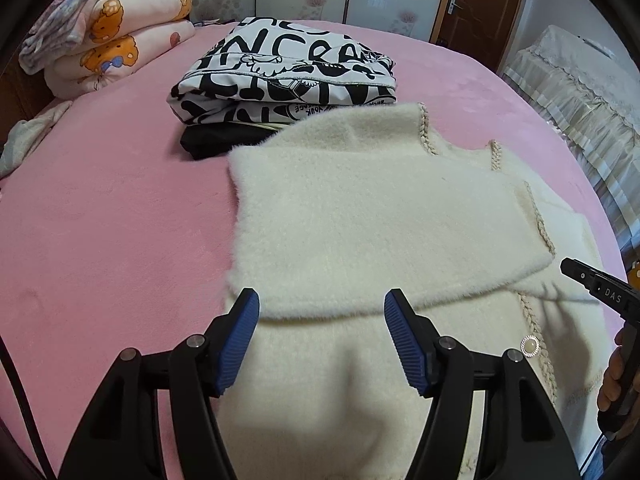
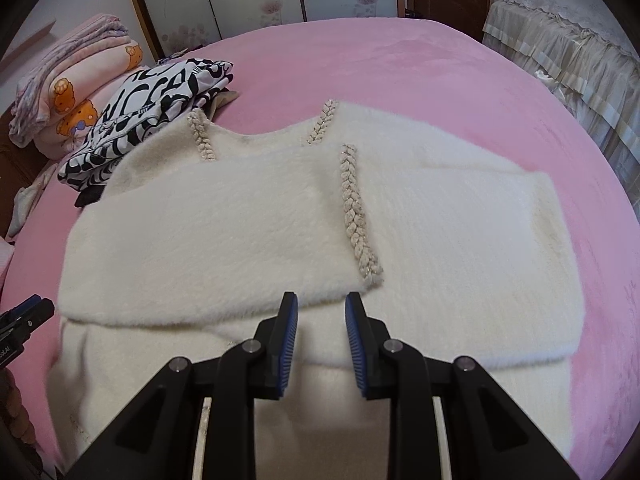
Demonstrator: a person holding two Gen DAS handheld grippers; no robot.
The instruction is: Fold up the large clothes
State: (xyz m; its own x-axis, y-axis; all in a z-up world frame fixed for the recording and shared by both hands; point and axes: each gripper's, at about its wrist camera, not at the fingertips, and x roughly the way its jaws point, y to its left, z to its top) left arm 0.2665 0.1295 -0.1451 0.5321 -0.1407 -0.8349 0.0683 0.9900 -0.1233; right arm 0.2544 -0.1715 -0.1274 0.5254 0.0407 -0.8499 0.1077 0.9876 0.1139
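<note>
A fuzzy cream cardigan (image 2: 280,232) with braided trim (image 2: 358,216) was spread on the pink bedspread (image 2: 420,64), with both sleeves folded across its front; its lower hem was cut off behind the grippers in both views. The left gripper (image 1: 322,340) was held wide open above the near edge of the folded sleeve, and nothing was gripped. The right gripper (image 2: 320,344) was seen partly open, its blue pads empty, poised over the sleeve edge. A folded black-and-white lettered garment (image 1: 288,68) was stacked beyond the cardigan on a black item (image 1: 216,140) that was mostly hidden. Folded cartoon-print blankets (image 1: 108,40) were piled at the far left. One pearl-like button (image 1: 530,346) could be made out, slightly blurred.
</note>
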